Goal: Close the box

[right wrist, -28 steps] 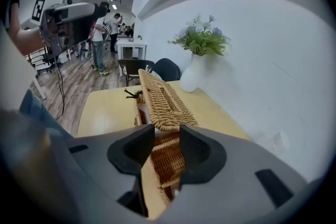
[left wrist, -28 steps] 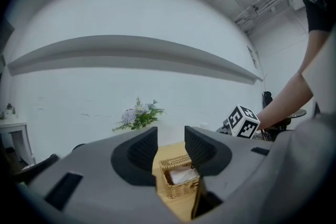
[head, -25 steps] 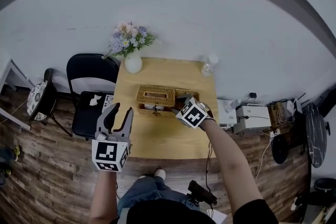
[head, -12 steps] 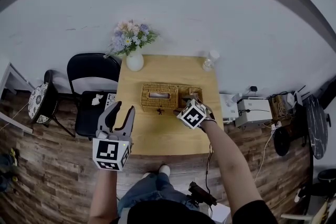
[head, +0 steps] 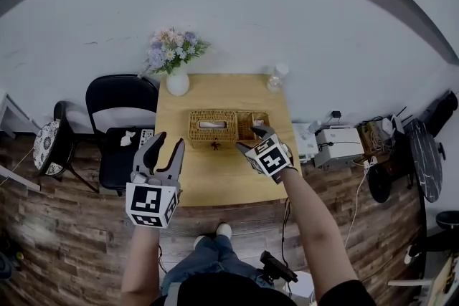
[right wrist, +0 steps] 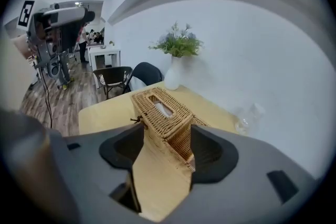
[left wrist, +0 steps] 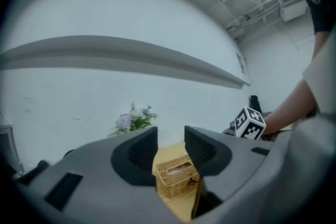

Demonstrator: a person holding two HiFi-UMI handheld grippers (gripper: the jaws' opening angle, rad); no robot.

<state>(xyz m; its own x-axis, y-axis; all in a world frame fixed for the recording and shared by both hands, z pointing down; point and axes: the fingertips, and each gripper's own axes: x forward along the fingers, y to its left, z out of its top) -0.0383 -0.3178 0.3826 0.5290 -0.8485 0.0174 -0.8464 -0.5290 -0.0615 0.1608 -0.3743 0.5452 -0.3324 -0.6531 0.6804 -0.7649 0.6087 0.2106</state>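
Left gripper [head: 169,142] and right gripper [head: 252,138] — grey, black-and-white marker cube [head: 150,206] each — black sleeve [head: 348,297], blue jeans [head: 188,265].

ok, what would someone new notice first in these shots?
The wicker box, slotted top up, sits in the middle of the wooden table. The right gripper is at its right end, jaws just opened, pads off the box end seen between them; the left gripper hangs open over the near left edge. A vase of flowers stands at the far left corner.

table [head: 215,179]: wicker box [head: 214,127], vase [head: 178,85]
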